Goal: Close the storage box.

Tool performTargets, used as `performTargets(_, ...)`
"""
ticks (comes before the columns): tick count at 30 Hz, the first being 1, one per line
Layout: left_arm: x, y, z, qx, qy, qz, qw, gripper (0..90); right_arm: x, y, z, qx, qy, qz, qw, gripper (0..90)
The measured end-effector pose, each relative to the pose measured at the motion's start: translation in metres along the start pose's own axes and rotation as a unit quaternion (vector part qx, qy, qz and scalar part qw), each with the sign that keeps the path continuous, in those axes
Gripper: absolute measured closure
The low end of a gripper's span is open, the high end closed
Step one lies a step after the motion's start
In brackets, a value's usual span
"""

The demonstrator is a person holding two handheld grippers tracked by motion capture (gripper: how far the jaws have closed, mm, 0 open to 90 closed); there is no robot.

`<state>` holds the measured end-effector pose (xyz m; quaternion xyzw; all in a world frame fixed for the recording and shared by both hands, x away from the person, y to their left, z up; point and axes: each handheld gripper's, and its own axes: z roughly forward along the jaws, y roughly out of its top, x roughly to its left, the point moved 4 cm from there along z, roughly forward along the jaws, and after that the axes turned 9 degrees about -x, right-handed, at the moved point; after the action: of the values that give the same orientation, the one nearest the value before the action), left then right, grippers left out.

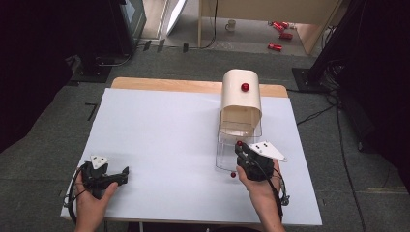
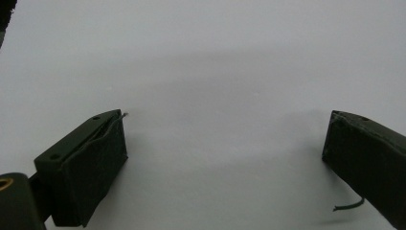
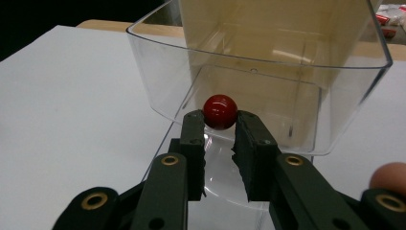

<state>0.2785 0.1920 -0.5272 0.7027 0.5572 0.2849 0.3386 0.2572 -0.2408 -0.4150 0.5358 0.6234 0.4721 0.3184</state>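
A cream curved housing [image 1: 241,104] with a red knob [image 1: 245,87] on top stands at the table's back right. A clear plastic drawer [image 1: 227,147] [image 3: 268,72] sticks out of it toward me. My right gripper [image 1: 240,146] [image 3: 220,125] is shut on the small red ball knob [image 1: 239,143] [image 3: 220,111] at the drawer's front wall. The drawer looks empty inside. My left gripper [image 1: 124,175] [image 2: 225,134] rests low on the white table sheet [image 1: 169,140] at the near left, jaws wide open with nothing between them.
A small red spot [image 1: 233,174] shows by the drawer's near bottom edge. A strip of wooden tabletop [image 1: 164,84] runs along the back. On the floor beyond are red cans [image 1: 280,34], a mug [image 1: 231,25] and dark stands at both sides.
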Motion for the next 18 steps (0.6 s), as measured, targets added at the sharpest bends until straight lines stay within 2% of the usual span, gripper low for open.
performTargets(18, 0.000, 0.000, 0.000, 0.000, 0.000, 0.000, 1.0000, 1.2, -0.012, 0.006, 0.027, 0.010, -0.011, 0.006, 0.9999, 75.6)
